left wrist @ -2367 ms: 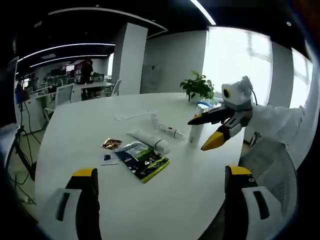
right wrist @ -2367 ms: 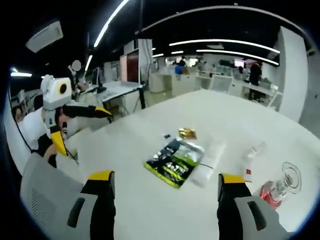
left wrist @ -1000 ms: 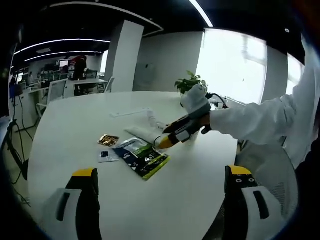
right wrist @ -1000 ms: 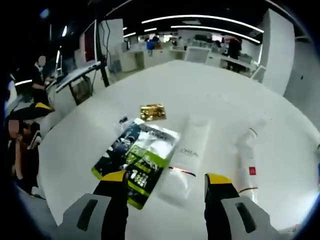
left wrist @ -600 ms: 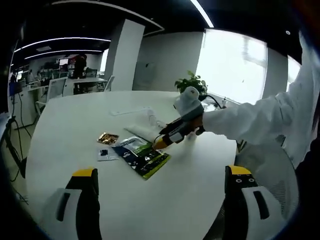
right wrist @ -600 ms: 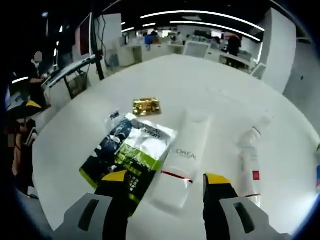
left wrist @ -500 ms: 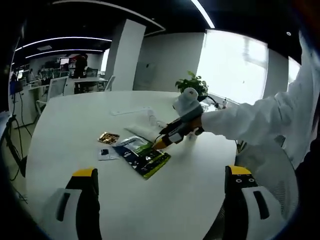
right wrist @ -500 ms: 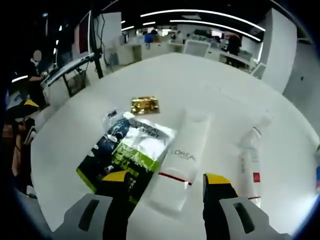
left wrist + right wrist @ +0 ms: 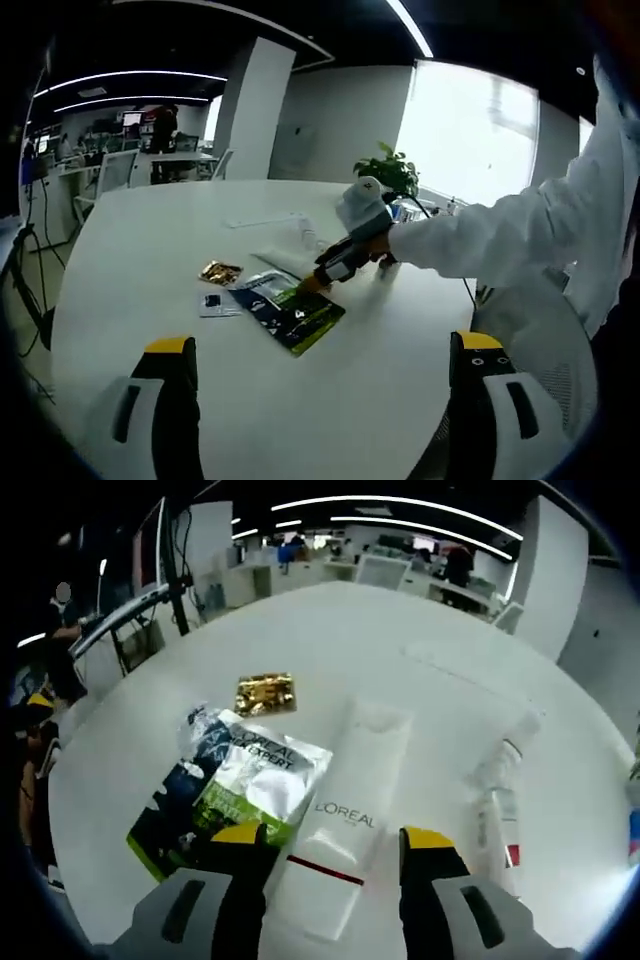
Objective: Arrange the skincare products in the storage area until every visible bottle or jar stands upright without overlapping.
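A white L'Oreal tube (image 9: 350,805) lies flat on the white table (image 9: 420,640), beside a green and black sachet (image 9: 225,790) that also lies flat. My right gripper (image 9: 334,838) is open and low over the tube, one jaw on each side of its near end. In the left gripper view the same right gripper (image 9: 318,278), on a white sleeve (image 9: 480,235), points down at the tube (image 9: 283,262) and sachet (image 9: 292,312). A slim white pump bottle (image 9: 497,802) lies on its side to the right of the tube. My left gripper (image 9: 324,343) hangs open above the near table edge, holding nothing.
A small gold sachet (image 9: 265,693) and a tiny dark packet (image 9: 212,303) lie near the green sachet. A potted plant (image 9: 388,172) stands at the table's far side. Office desks, chairs and a person fill the background. A mesh chair (image 9: 530,330) sits at the right.
My right gripper has come down and forward, from above the table to straddling the white tube's end. The left gripper has stayed where it was, open.
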A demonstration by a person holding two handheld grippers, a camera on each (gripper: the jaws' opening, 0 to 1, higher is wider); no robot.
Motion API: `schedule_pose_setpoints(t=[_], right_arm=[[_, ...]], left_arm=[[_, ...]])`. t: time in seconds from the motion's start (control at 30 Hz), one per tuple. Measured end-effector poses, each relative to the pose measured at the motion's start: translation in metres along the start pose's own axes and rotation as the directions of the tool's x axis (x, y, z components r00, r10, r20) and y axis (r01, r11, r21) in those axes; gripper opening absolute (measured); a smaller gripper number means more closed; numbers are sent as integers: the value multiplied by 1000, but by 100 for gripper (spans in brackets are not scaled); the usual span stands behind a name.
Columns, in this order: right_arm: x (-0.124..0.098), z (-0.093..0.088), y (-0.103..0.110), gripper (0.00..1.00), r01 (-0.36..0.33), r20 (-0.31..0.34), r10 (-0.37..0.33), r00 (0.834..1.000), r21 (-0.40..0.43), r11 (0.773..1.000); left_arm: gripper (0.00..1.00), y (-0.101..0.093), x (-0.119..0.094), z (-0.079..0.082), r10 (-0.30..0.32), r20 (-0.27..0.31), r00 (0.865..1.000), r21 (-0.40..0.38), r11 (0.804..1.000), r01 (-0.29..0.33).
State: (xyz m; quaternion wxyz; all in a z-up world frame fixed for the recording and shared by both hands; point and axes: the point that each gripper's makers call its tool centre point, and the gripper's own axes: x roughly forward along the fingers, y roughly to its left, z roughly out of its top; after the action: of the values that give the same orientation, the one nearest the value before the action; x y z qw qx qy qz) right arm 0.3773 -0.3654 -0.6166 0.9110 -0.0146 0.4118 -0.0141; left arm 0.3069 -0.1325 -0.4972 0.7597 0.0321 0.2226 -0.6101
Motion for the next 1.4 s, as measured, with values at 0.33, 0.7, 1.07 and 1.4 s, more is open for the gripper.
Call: schedule_pose_setpoints(t=[0.33, 0.7, 1.07, 1.4], right_arm=[[9, 7, -11, 44, 7, 3, -7, 1000, 46, 999], [6, 7, -6, 31, 16, 11, -17, 1000, 38, 999], [0, 1, -1, 28, 17, 3, -17, 1000, 64, 998], [-16, -13, 13, 26, 0, -10, 1, 1000, 67, 998]], left_arm=[[99, -1, 1, -2, 4, -4, 1000, -8, 1000, -4], [99, -3, 4, -2, 2, -9, 1000, -9, 1000, -2], [99, -6, 8, -7, -3, -29, 1000, -3, 1000, 2], [99, -12, 25, -6, -47, -20, 999, -46, 998, 46]])
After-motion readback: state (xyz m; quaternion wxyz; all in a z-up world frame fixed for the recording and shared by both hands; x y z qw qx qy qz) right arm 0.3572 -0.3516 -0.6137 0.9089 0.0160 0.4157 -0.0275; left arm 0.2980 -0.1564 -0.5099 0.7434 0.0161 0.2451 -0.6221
